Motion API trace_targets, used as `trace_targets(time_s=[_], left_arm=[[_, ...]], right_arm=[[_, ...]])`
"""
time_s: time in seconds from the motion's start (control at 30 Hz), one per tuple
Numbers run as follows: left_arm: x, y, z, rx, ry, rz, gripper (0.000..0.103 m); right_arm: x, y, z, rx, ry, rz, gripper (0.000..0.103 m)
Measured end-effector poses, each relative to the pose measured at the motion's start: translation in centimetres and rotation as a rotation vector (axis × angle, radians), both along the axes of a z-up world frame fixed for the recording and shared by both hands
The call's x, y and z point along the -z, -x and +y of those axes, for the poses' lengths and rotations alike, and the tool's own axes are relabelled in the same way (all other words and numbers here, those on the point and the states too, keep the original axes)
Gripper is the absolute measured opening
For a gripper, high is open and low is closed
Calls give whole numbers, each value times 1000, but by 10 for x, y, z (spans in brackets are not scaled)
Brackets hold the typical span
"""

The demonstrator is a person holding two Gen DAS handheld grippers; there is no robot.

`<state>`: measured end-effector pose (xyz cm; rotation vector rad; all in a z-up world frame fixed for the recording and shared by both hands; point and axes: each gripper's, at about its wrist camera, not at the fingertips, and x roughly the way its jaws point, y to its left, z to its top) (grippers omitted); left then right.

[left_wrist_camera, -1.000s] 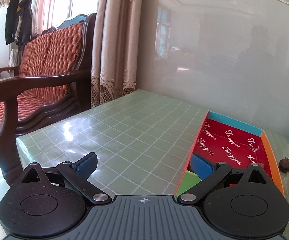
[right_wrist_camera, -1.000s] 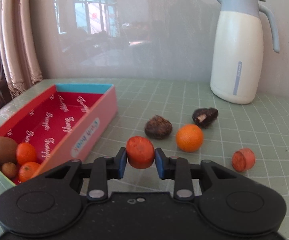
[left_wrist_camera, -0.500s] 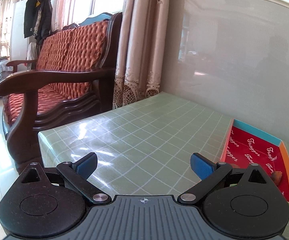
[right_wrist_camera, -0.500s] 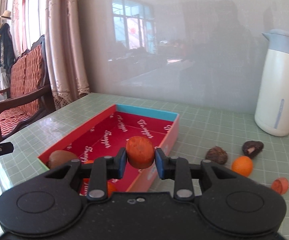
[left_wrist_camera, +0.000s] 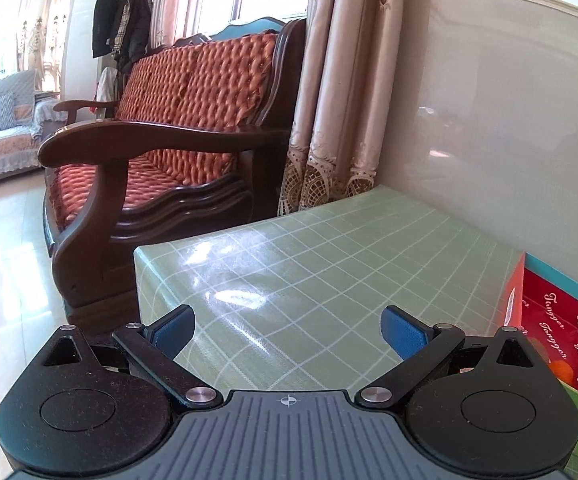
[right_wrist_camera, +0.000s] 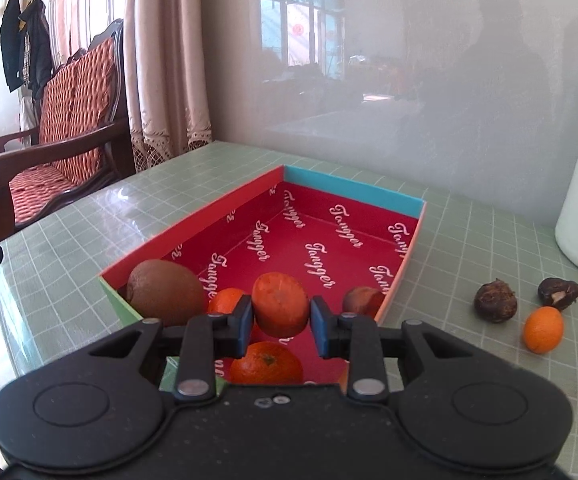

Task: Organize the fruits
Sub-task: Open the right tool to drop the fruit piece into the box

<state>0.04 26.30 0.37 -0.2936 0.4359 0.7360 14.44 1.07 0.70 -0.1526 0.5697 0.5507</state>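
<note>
Orange-red fruit piece clamped between the right gripper pads, held level above the near end of the red box; below and ahead of the fingers lie a kiwi to the left and a mandarin directly under; left gripper spread wide, holding nothing, over the green checked table, box edge at its far right; loose fruit sits on the table right of the right gripper.

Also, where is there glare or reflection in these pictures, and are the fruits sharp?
Left wrist view: bright window glare on the glossy table. Right wrist view: the wall panel mirrors a window; the carrot piece, kiwi and box are sharp; straight edges bend near the rim.
</note>
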Motion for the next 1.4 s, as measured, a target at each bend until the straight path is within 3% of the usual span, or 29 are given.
trace_targets(time_s=[0.43,0.6,0.93,1.17,1.33,1.4], left_arm=[[-5,-15,-26,72,-24,1,99],[-7,-23,-46,117,-38,1,99],[-14,-41,-98,232,-108,-5,99],[-17,-54,-144,348,-165,-12,99],[-19,-61,-179,441,-203,-32,99],[-19,-64,-194,483,-217,-39,99]], right_arm=[[-10,5,-19,55,-24,-60,39],[-16,5,-40,117,-37,-85,54],[-16,8,-88,238,-25,-114,72],[-15,10,-130,369,-15,-132,88],[-12,11,-160,466,3,-128,89],[-12,13,-172,509,15,-139,97]])
